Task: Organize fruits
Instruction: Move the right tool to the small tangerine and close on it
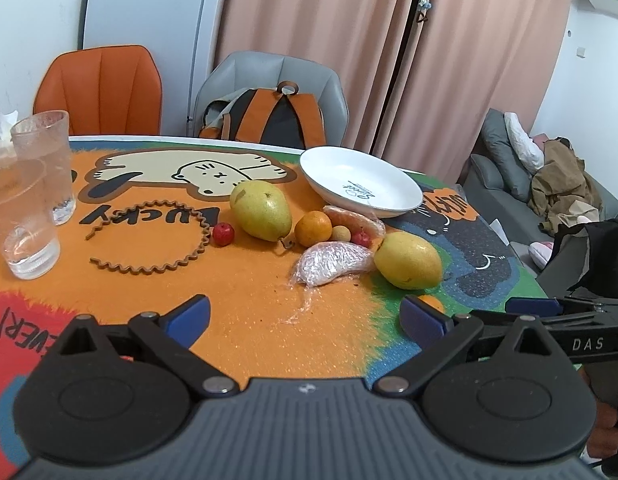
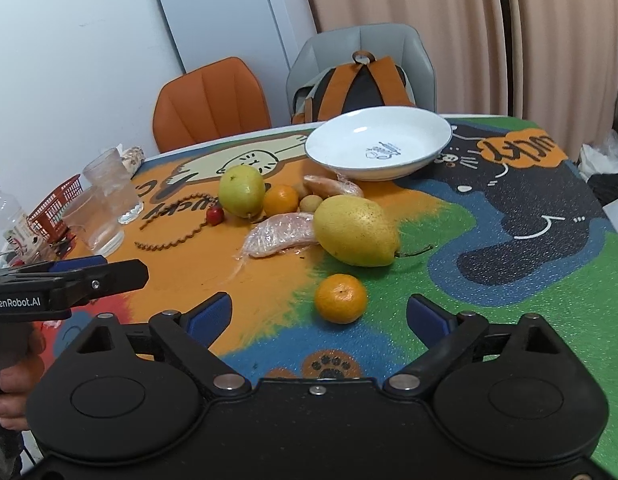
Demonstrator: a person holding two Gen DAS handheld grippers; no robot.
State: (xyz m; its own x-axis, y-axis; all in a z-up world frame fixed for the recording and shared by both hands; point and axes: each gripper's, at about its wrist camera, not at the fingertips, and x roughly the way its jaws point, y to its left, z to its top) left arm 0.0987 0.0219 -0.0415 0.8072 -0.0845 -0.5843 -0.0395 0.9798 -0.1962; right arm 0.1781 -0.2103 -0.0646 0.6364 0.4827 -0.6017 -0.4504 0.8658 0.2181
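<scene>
An empty white plate (image 2: 379, 148) (image 1: 361, 182) sits at the table's far side. In front of it lie two yellow pears (image 2: 355, 230) (image 2: 241, 190), a mandarin (image 2: 281, 200), two wrapped fruit pieces (image 2: 279, 236) (image 2: 333, 186), a small brown fruit (image 2: 311, 203) and a small red fruit (image 2: 215, 215). A second mandarin (image 2: 341, 298) lies alone, just ahead of my open right gripper (image 2: 319, 316). My left gripper (image 1: 305, 316) is open and empty, short of the wrapped piece (image 1: 333, 262) and near pear (image 1: 407, 260).
Two clear glasses (image 1: 33, 196) stand at the left with a brown wavy ring (image 1: 157, 236) beside them. A red basket (image 2: 55, 208) and a bottle (image 2: 9, 216) sit at the far left edge. Two chairs, one with a backpack (image 1: 269, 114), stand behind the table.
</scene>
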